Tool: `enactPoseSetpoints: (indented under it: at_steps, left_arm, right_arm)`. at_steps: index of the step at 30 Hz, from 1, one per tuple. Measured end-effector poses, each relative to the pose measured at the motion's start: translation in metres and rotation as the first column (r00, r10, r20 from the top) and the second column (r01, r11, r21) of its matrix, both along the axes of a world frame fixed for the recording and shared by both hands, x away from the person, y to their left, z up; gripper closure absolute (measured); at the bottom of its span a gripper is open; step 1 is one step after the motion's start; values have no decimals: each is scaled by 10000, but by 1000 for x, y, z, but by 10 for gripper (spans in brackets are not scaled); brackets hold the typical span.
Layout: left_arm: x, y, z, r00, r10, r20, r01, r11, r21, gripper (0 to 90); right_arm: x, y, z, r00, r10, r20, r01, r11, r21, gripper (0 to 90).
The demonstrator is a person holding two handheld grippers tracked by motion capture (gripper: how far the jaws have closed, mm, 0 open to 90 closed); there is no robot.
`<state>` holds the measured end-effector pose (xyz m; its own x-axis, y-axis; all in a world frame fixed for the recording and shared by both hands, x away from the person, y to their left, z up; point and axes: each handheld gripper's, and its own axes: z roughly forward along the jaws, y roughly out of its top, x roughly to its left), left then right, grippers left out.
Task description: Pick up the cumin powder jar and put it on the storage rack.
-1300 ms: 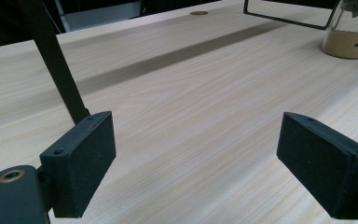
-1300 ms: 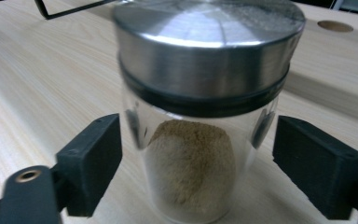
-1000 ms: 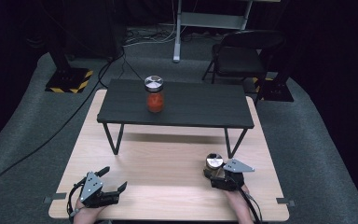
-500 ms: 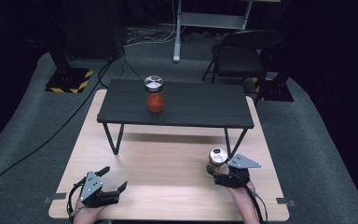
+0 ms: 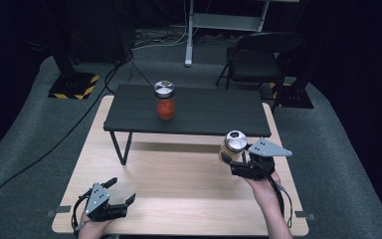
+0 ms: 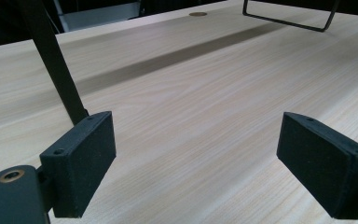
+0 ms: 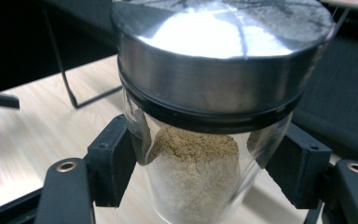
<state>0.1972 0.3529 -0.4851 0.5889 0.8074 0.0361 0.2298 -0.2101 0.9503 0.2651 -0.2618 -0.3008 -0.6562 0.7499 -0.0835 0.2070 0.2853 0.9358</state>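
Note:
A glass jar of tan powder (image 5: pixel 233 146) (image 7: pixel 200 154) with a steel lid hangs above the light wooden table (image 5: pixel 179 184), right of centre. My right gripper (image 5: pixel 235 158) (image 7: pixel 205 168) is shut on its glass body, one pad on each side below the lid. A second jar (image 5: pixel 164 101), with red contents and a steel lid, stands on the low black shelf (image 5: pixel 204 112) at the far side. My left gripper (image 5: pixel 120 190) (image 6: pixel 193 158) rests at the near left of the table, open, with bare wood between its pads.
The black shelf stands on thin metal legs (image 5: pixel 124 148) over the table's far half. One leg (image 6: pixel 58 65) rises close to my left gripper. A folding chair (image 5: pixel 253 59) and stand bases sit on the grey floor behind.
My right gripper has lifted the tan powder jar up off the table. The left gripper has stayed where it was.

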Motion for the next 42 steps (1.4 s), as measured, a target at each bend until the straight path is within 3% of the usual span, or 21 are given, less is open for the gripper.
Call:
enactPoseSetpoints:
  at_steps: [8,18,26,31,34,36,41,42]
  left_arm:
    - [0,0,0,10000,-22,-2,22,10000,-23,115]
    - [1,1,0,10000,-41,-5,41,10000,-58,116]
    - [1,1,-1,10000,-33,-23,32,9999,-113,115]
    - [1,1,-1,10000,-55,29,55,10000,-79,115]
    - [1,1,-1,10000,-62,33,63,10000,-78,114]
    - [1,2,-1,10000,-60,3,60,9999,-121,114]
    - [2,2,-1,10000,-65,-32,65,9999,-121,115]
    - [2,2,-1,10000,-54,-32,54,9999,-116,115]
  right_arm:
    - [15,11,40,9993,-267,256,267,9996,33,302]
    - [50,33,63,9934,-1146,-58,1145,9933,-185,302]
    - [81,50,64,9850,-1648,-514,1627,9858,-424,301]
    - [90,56,58,9779,-1921,-822,1892,9811,-412,301]
    - [93,55,55,9781,-1917,-810,1903,9814,-245,299]
    - [92,53,52,9802,-1864,-661,1859,9825,-145,249]
    - [84,43,51,9860,-1634,-326,1622,9861,-368,157]
    - [77,34,48,9885,-1502,-152,1498,9884,-264,139]
